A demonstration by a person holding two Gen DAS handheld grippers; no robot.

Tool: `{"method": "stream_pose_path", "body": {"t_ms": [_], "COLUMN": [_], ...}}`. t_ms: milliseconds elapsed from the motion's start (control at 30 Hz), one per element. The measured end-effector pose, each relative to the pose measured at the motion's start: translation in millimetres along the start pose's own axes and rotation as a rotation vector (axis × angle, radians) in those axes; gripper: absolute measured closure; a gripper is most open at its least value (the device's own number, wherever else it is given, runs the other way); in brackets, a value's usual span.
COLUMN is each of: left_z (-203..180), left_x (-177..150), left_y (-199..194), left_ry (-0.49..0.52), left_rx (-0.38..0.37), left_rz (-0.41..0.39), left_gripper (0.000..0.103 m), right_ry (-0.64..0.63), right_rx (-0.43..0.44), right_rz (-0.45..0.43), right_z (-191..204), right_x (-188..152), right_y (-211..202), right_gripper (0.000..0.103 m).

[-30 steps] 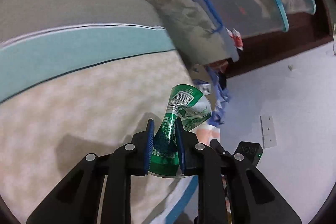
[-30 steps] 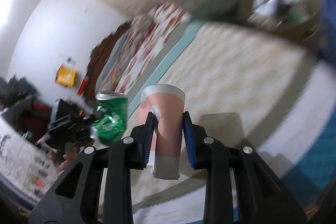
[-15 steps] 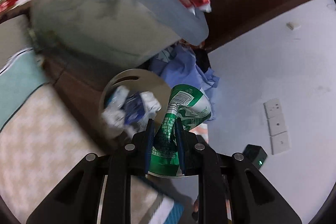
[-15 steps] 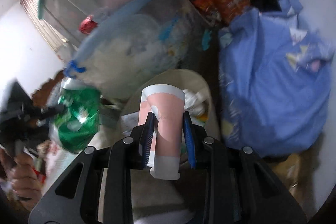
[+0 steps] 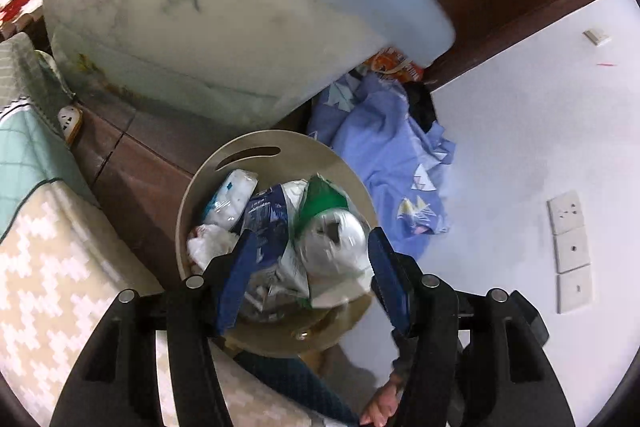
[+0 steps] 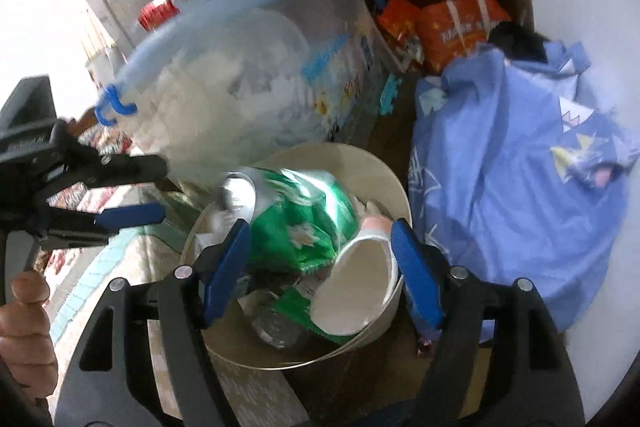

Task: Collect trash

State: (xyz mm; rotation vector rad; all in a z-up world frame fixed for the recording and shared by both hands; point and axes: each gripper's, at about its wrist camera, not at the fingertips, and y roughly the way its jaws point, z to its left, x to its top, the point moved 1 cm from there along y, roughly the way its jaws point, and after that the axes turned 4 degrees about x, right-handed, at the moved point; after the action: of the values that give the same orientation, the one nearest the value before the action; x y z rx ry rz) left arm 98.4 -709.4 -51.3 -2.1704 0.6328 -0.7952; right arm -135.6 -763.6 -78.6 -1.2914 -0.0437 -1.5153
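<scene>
A round beige trash bin (image 5: 256, 151) (image 6: 384, 167) stands on the floor by the bed, holding wrappers and crumpled paper. The crushed green can (image 5: 330, 223) (image 6: 296, 215) is blurred, inside the bin's mouth. The pink and white paper cup (image 6: 360, 283) lies tilted in the bin with its open mouth toward me. My left gripper (image 5: 310, 271) is open above the bin, holding nothing; it also shows in the right wrist view (image 6: 156, 187). My right gripper (image 6: 320, 267) is open above the bin, holding nothing.
A large clear storage tub with a blue lid (image 5: 224, 7) (image 6: 256, 67) looms just behind the bin. A blue cloth heap (image 5: 392, 155) (image 6: 516, 195) lies to the right. Orange snack packs (image 6: 452, 23) sit behind it. The patterned bed cover (image 5: 44, 267) is at left.
Both grippers moved over the bin and opened. The green can left my left gripper and the paper cup left my right gripper; both are now in the bin.
</scene>
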Motion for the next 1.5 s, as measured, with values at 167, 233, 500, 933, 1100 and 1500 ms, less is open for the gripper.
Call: {"method": "stream_pose_path", "body": {"t_ms": [167, 233, 500, 933, 1100, 1500], "left_z": [3.5, 5.8, 36.4, 83.5, 92.6, 89.1], "left_x": [-31.4, -56.0, -184.7, -323.9, -355.6, -396.4], "left_y": [-52.4, -73.4, -133.7, -242.0, -284.0, -338.5], "left_ry": [0.05, 0.091, 0.203, 0.168, 0.164, 0.191], "left_rx": [0.007, 0.037, 0.234, 0.463, 0.528, 0.639], "left_rz": [-0.061, -0.086, -0.122, -0.261, -0.347, -0.467], "left_gripper": [0.044, 0.04, 0.04, 0.029, 0.025, 0.009], "right_ry": [0.033, 0.057, 0.138, 0.108, 0.055, -0.005], "right_rx": [0.037, 0.067, 0.164, 0.204, 0.199, 0.196], "right_rz": [-0.061, -0.069, -0.045, 0.037, 0.023, -0.033], "right_z": [8.3, 12.4, 45.2, 133.3, 165.8, 215.2], "right_x": [-8.5, -18.0, -89.9, -185.2, -199.2, -221.1], "right_y": [-45.5, -64.4, -123.6, -199.6, -235.4, -295.1], "right_gripper": [0.03, 0.03, 0.029, 0.029, 0.024, 0.009]}}
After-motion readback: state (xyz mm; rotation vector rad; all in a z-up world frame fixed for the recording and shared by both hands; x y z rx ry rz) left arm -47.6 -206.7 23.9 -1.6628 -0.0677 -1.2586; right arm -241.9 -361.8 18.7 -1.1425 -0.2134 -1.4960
